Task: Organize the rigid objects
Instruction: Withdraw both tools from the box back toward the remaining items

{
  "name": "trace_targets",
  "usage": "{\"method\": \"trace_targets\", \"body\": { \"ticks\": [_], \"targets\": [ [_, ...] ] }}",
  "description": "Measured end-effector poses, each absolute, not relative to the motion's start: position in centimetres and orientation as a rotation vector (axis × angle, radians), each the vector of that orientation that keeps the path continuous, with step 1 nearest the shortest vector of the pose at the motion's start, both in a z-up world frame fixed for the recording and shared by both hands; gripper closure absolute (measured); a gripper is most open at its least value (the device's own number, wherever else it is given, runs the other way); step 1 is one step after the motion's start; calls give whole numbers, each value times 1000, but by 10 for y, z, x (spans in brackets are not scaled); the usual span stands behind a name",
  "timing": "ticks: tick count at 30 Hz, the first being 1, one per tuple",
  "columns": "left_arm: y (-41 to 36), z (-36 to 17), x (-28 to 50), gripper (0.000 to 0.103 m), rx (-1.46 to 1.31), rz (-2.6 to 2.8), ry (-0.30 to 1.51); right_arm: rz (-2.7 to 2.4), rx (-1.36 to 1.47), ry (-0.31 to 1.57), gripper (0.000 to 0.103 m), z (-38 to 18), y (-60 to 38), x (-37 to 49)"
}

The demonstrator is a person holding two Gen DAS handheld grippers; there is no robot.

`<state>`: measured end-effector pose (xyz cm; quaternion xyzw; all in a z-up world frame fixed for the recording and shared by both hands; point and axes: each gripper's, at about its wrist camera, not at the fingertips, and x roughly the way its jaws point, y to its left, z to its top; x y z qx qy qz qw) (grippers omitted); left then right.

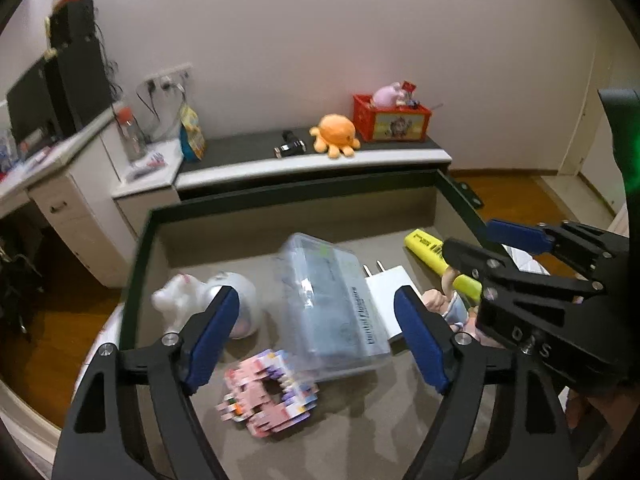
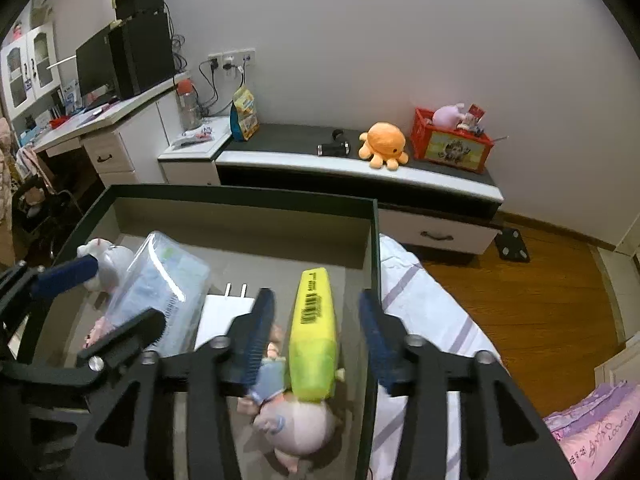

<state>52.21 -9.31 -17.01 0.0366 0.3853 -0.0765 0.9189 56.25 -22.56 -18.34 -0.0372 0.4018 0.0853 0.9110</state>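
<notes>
Yellow highlighter point(image 2: 314, 332) lies between spread jaws of right gripper point(image 2: 316, 340); left gripper point(image 1: 316, 332), jaws spread, straddles clear box point(image 1: 328, 304).

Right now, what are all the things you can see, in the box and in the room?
tray: 1, dark rim, on the bed
clear plastic box: 1, see-through, middle of tray
white charger: 1, white, beside the clear box
highlighter: 1, yellow, right side of tray
pig figure: 1, pink, under the highlighter's near end
white cat figure: 1, white, left of tray
block toy: 1, pink, near the clear box
octopus plush: 1, orange, on the low cabinet
red crate: 1, red, right end of cabinet
left gripper: 1, black and blue, open above the clear box
right gripper: 1, black and blue, open around the highlighter
</notes>
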Motion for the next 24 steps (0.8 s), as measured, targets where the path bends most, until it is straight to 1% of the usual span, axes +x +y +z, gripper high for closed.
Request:
{"method": "trace_targets", "body": {
  "ticks": [2, 3, 5, 6, 8, 10, 12, 17, 18, 19, 20, 24],
  "targets": [
    [-88, -163, 514, 14, 61, -156, 771, 181, -68, 809, 38, -177, -227, 553],
    [-85, -160, 509, 11, 51, -158, 760, 185, -58, 799, 35, -174, -229, 549],
    [-78, -151, 494, 8, 32, -154, 730, 190, -47, 778, 23, -166, -230, 537],
    [-75, -147, 486, 5, 26, -150, 717, 194, -42, 760, 23, -161, -231, 528],
    [-68, -137, 466, 2, 7, -150, 677, 208, -26, 735, 22, -153, -231, 514],
    [-62, -126, 443, 2, -9, -158, 640, 230, -19, 697, 21, -143, -230, 493],
    [-57, -118, 421, 0, -18, -153, 598, 238, -19, 660, 21, -134, -229, 470],
    [-39, -96, 352, 0, -31, -110, 476, 253, -15, 555, 18, -115, -225, 410],
    [-35, -93, 341, 0, -39, -98, 459, 261, -5, 537, 17, -112, -225, 398],
    [-28, -90, 324, 0, -56, -86, 431, 264, 1, 518, 12, -109, -224, 384],
    [-26, -88, 312, 0, -68, -78, 410, 262, 0, 504, 0, -108, -223, 373],
    [-15, -87, 268, 0, -75, -57, 343, 248, -20, 432, 0, -105, -218, 326]
  ]
}}
